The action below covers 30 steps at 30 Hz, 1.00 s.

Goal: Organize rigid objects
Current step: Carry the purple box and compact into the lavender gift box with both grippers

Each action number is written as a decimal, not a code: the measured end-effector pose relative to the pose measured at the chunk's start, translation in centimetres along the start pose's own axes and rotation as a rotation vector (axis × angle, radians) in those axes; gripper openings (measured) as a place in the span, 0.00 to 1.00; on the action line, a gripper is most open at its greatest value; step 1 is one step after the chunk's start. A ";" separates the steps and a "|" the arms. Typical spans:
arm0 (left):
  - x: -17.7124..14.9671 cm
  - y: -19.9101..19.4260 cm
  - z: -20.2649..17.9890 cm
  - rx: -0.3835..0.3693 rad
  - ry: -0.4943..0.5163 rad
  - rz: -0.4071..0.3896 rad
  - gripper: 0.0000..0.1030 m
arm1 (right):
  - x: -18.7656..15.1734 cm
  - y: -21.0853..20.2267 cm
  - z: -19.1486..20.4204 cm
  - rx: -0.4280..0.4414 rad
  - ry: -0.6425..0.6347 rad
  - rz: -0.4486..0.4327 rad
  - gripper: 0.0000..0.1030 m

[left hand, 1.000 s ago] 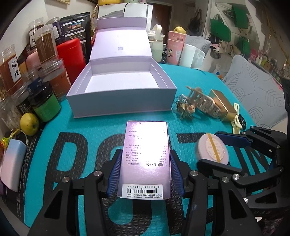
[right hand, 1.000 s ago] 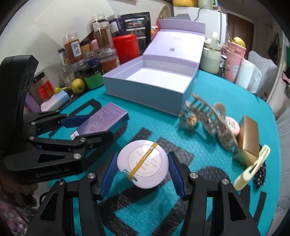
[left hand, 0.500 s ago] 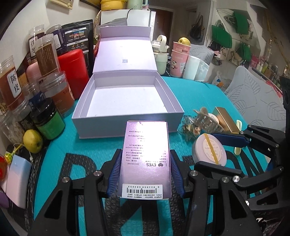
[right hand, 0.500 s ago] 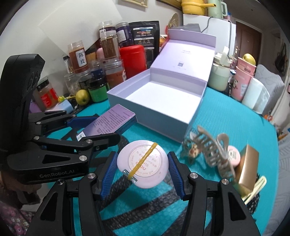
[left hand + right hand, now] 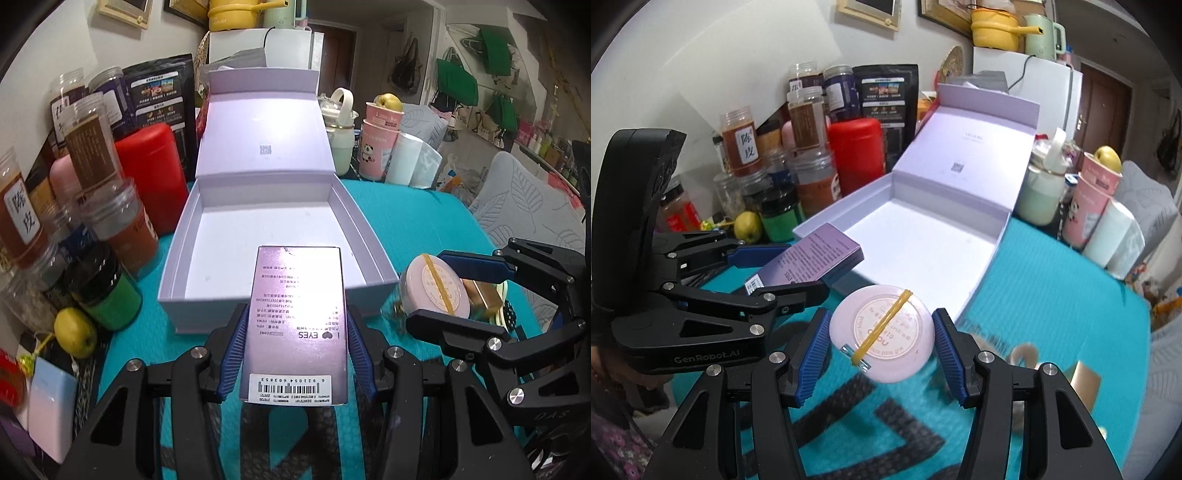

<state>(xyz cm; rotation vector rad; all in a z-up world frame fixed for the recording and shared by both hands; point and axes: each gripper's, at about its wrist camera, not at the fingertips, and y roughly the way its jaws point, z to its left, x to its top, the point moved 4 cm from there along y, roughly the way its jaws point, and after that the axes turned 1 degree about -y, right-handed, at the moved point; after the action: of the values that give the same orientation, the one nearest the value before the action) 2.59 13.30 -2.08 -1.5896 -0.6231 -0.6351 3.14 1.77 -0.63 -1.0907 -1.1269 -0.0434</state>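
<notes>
My left gripper (image 5: 295, 343) is shut on a purple cosmetics box (image 5: 299, 321) and holds it in the air, its far end over the front wall of the open lilac gift box (image 5: 273, 229). My right gripper (image 5: 881, 341) is shut on a round pink compact (image 5: 881, 332) with a yellow rubber band, lifted just in front of the gift box's (image 5: 923, 236) near corner. The compact (image 5: 434, 284) and purple box (image 5: 809, 258) each show in the other wrist view. The gift box is empty, its lid standing up behind.
Jars, a red canister (image 5: 151, 177) and a small apple (image 5: 75, 332) crowd the left of the teal mat (image 5: 413, 221). Cups and a paper roll (image 5: 1108, 236) stand at the back right. A gold box (image 5: 482, 295) and hair clips lie behind the right gripper.
Both grippers have risen and moved forward toward the gift box with their objects. The purple box now reaches over the box's front wall. The hair clips and gold box are left behind.
</notes>
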 end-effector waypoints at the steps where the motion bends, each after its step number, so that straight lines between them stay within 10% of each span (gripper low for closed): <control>1: 0.3 0.1 0.0 -0.001 0.001 -0.002 0.49 | 0.4 0.1 -0.2 0.002 -0.005 -0.006 0.54; 30: 8.1 6.9 2.3 0.027 0.034 -0.001 0.49 | 9.0 5.2 -4.5 0.054 -0.126 -0.024 0.54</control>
<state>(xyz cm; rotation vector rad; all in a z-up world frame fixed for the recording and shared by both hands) 13.26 15.22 -1.35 -1.5508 -0.6052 -0.6508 13.34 5.50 2.44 -1.0432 -1.2473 0.0372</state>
